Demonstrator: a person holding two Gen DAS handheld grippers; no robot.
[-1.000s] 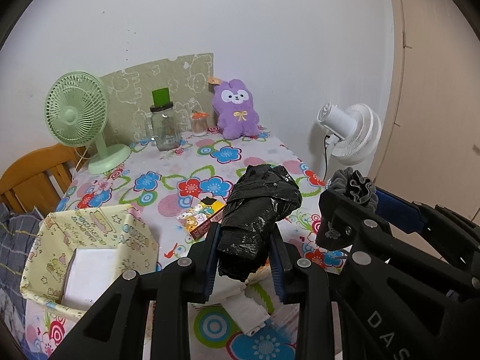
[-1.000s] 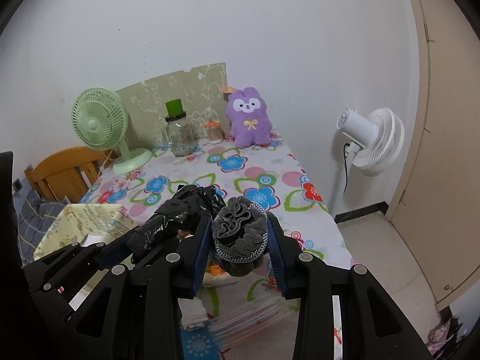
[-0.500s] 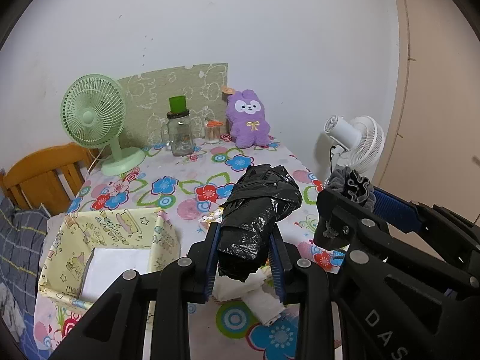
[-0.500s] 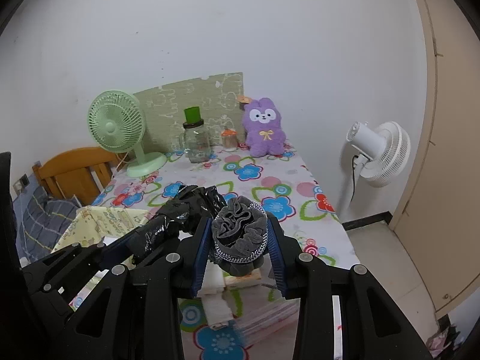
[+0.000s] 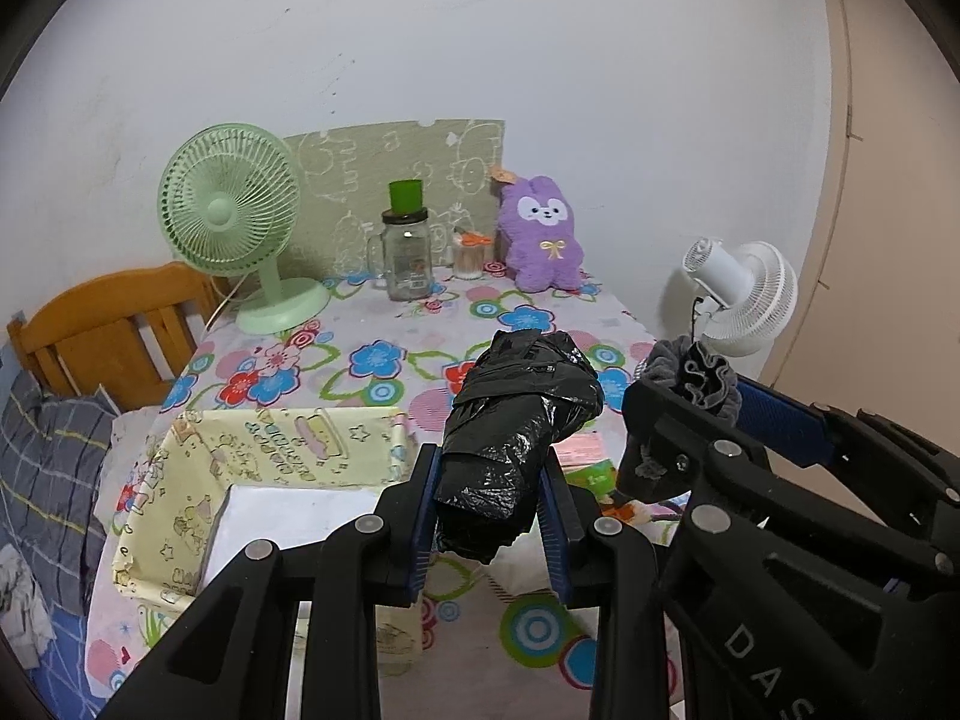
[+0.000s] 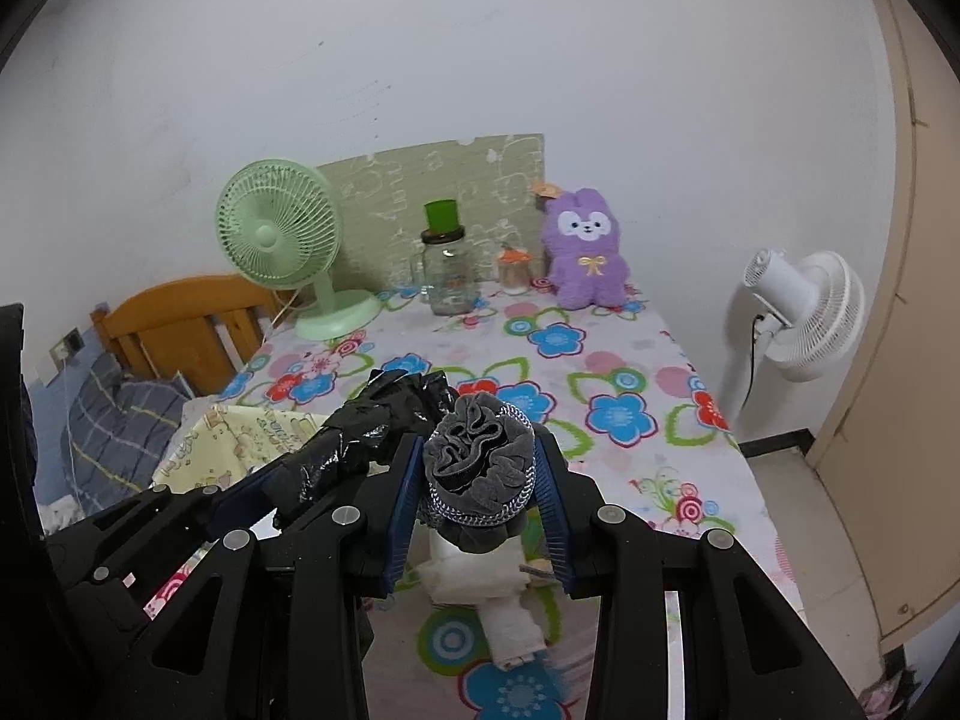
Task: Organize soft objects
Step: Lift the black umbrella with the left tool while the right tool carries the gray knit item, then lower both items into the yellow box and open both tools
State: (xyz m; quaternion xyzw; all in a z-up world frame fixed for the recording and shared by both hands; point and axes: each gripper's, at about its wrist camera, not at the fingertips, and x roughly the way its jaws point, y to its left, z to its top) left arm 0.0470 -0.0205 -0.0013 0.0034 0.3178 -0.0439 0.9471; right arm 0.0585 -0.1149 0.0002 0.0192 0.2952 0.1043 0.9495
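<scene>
Meanwhile both grippers have pulled back and higher: left gripper (image 5: 487, 513) clamps the black plastic bag (image 5: 516, 426), right gripper (image 6: 480, 504) clamps the grey scrunchie (image 6: 479, 456), the yellow fabric box (image 5: 180, 516) lower-left, likely next.

The left tool (image 5: 489, 516) and black bundle (image 5: 516, 438) hid part of the surface (image 5: 360, 324); the box's (image 5: 180, 516) near corner was covered.

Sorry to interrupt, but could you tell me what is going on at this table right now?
A person is tidying soft things with a handheld tool in each hand. The left tool is shut on a crumpled black plastic bag, and the right tool is shut on a rolled grey sock. Both are held above the flowered table, beside an open yellow fabric box. A purple plush sits at the far edge.
</scene>
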